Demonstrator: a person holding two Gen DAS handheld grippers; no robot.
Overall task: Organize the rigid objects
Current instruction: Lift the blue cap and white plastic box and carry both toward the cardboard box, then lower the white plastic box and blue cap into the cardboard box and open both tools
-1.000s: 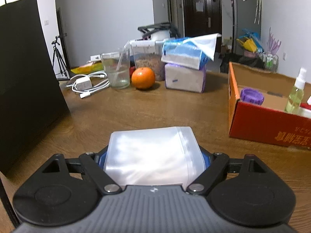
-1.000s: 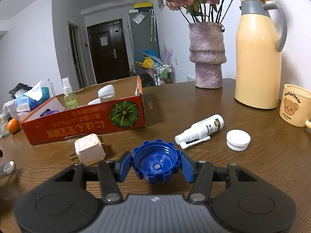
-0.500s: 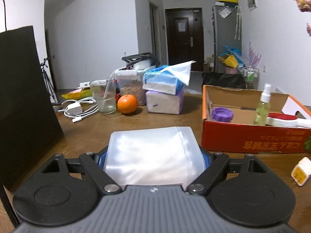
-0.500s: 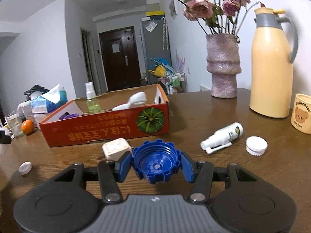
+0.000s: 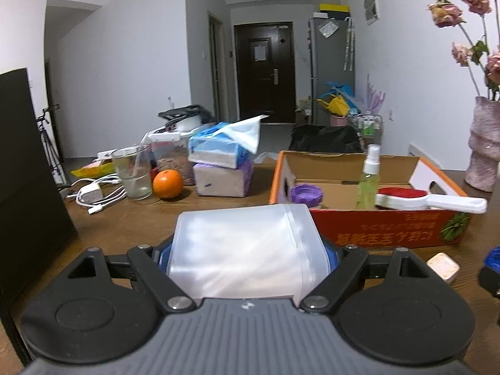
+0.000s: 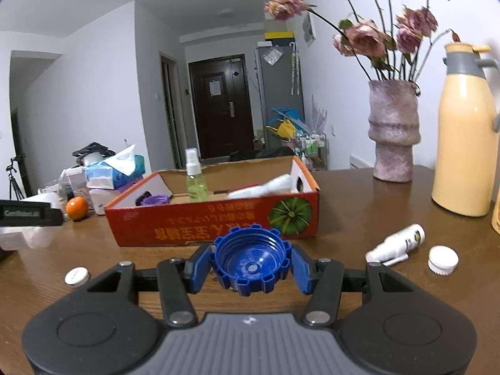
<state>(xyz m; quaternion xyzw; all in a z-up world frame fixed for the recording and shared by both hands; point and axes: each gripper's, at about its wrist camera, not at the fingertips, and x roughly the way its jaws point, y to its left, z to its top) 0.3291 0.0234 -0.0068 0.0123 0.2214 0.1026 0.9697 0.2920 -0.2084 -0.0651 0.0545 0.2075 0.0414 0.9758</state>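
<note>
My left gripper (image 5: 247, 259) is shut on a translucent white plastic container (image 5: 243, 250), held above the wooden table (image 5: 131, 228). My right gripper (image 6: 250, 267) is shut on a blue ridged cap (image 6: 250, 259), its hollow side facing the camera. Ahead of both stands an orange cardboard box (image 5: 384, 234) (image 6: 218, 222). Inside it are a purple cap (image 5: 305, 194) (image 6: 153, 200), a green spray bottle (image 5: 368, 178) (image 6: 195, 176) and a white-handled red brush (image 5: 422, 198). In the right wrist view the left gripper with its container (image 6: 28, 222) shows at the left edge.
On the table lie a white spray bottle (image 6: 397, 245), a white cap (image 6: 443, 259), a small white lid (image 6: 76, 276) and a beige cube (image 5: 442, 267). A vase (image 6: 393, 131) and yellow thermos (image 6: 465, 134) stand at right. Tissue packs (image 5: 218, 162), orange (image 5: 167, 184), glass (image 5: 131, 172), cables (image 5: 97, 195) sit behind.
Both grippers have risen and swung toward the orange box, which now lies nearer the middle of each view. Each keeps its hold unchanged.
</note>
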